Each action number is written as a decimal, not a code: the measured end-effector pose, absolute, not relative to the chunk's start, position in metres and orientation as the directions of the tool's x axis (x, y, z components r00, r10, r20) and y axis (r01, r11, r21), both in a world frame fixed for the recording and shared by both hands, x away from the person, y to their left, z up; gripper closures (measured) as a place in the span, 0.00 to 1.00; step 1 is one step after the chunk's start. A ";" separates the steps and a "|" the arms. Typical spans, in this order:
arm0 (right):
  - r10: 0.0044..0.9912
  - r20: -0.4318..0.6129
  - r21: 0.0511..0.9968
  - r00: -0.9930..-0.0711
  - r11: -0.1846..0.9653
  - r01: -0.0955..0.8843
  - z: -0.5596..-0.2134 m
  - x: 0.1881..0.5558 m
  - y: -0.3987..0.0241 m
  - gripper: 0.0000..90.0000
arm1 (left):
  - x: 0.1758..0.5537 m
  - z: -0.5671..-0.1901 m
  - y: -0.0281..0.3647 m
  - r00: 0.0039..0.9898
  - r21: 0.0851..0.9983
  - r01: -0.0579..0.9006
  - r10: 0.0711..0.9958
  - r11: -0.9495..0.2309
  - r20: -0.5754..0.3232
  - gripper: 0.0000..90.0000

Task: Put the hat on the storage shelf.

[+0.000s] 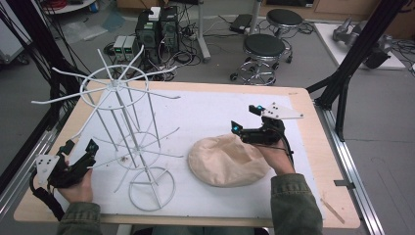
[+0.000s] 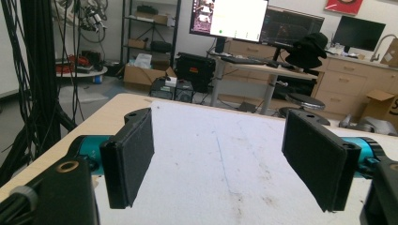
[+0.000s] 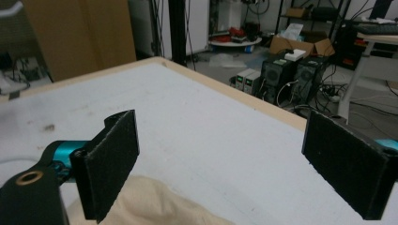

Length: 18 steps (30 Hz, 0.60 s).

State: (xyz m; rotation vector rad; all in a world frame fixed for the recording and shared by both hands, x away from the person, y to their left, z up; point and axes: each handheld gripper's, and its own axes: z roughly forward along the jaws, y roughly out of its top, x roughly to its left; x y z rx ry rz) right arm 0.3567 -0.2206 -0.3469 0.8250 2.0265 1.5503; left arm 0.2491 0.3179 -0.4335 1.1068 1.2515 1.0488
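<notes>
Nothing was gripped: right hand-held gripper (image 1: 244, 119) hovered spread over the beige hat (image 1: 227, 160); left hand-held gripper (image 1: 79, 147) spread beside the wire rack (image 1: 128, 128).

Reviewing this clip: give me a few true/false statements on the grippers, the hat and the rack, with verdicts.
1. The left gripper is open with nothing between its jaws. True.
2. The right gripper is shut on the beige hat. False: it is open, above the hat's far edge.
3. The white wire rack stands upright. True.
4. The hat hangs on the rack. False: it lies on the white mat, right of the rack.
</notes>
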 end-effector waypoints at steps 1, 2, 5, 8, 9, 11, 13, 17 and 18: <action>0.697 0.002 0.965 -0.717 0.187 0.184 -0.347 0.357 -0.221 0.12 | 0.249 -0.433 0.318 0.047 0.986 0.005 0.984 0.169 -0.169 0.29; 0.683 -0.006 0.957 -0.730 0.215 0.193 -0.349 0.360 -0.217 0.12 | 0.249 -0.433 0.318 0.047 0.986 0.005 0.985 0.168 -0.169 0.29; 0.667 -0.021 0.947 -0.745 0.252 0.200 -0.352 0.363 -0.214 0.12 | 0.250 -0.434 0.318 0.046 0.986 0.006 0.985 0.168 -0.169 0.29; 0.647 -0.044 0.931 -0.761 0.304 0.205 -0.357 0.368 -0.211 0.12 | 0.249 -0.434 0.318 0.043 0.985 0.004 0.984 0.173 -0.173 0.29; 0.637 -0.058 0.925 -0.768 0.324 0.198 -0.358 0.369 -0.209 0.12 | 0.249 -0.434 0.319 0.042 0.985 0.003 0.984 0.172 -0.172 0.29; 0.622 -0.065 0.919 -0.780 0.341 0.196 -0.361 0.371 -0.208 0.12 | 0.249 -0.434 0.319 0.043 0.985 0.003 0.984 0.172 -0.172 0.29; 0.607 -0.064 0.912 -0.792 0.358 0.201 -0.364 0.373 -0.206 0.12 | 0.249 -0.433 0.319 0.044 0.985 0.003 0.984 0.174 -0.174 0.29; 0.571 -0.055 0.893 -0.819 0.395 0.216 -0.372 0.376 -0.200 0.12 | 0.249 -0.433 0.319 0.043 0.985 0.004 0.984 0.174 -0.174 0.29; 0.562 -0.073 0.882 -0.824 0.422 0.210 -0.375 0.377 -0.197 0.12 | 0.249 -0.433 0.319 0.043 0.985 0.005 0.984 0.174 -0.174 0.28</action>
